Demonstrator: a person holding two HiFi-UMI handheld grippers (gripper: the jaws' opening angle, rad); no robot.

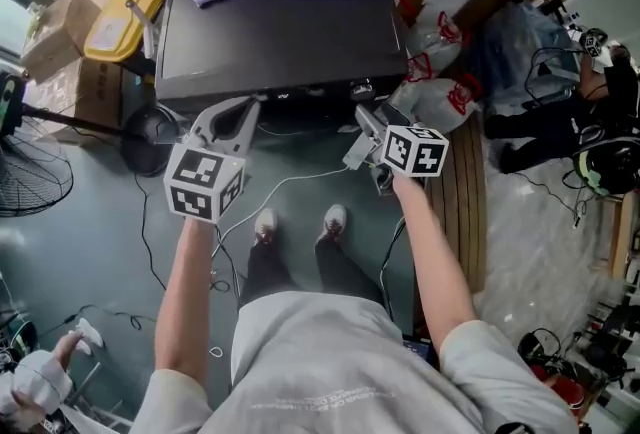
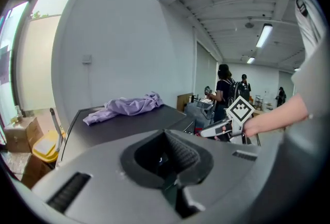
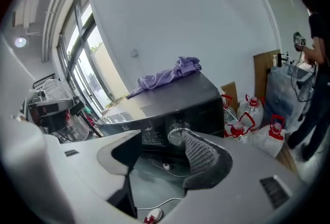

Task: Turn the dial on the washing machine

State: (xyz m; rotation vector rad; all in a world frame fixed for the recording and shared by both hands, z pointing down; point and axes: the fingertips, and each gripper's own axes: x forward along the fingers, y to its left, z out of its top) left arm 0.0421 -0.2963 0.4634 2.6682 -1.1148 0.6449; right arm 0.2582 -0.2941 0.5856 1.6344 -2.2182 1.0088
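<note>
Dial [image 3: 178, 135] on the washer [image 3: 203, 95] front sits framed between your right hand-held gripper's [image 3: 162, 140] wide-open jaws, ungripped. Your left hand-held gripper [image 2: 166, 133] is closed, empty. One dial, two hand-held grippers.

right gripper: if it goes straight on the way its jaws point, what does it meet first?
Most likely the dial on the washing machine front. It sits straight ahead of the right gripper, just beyond its open jaws, with nothing between. How far off it is, is hard to judge.

- I'm watching daylight coming through tall windows [image 3: 82, 55].
- A ceiling strip light [image 2: 264, 35] is glowing above the white wall [image 2: 129, 37].
- A fan [image 1: 30, 184] is standing on the grey floor [image 1: 100, 252].
</note>
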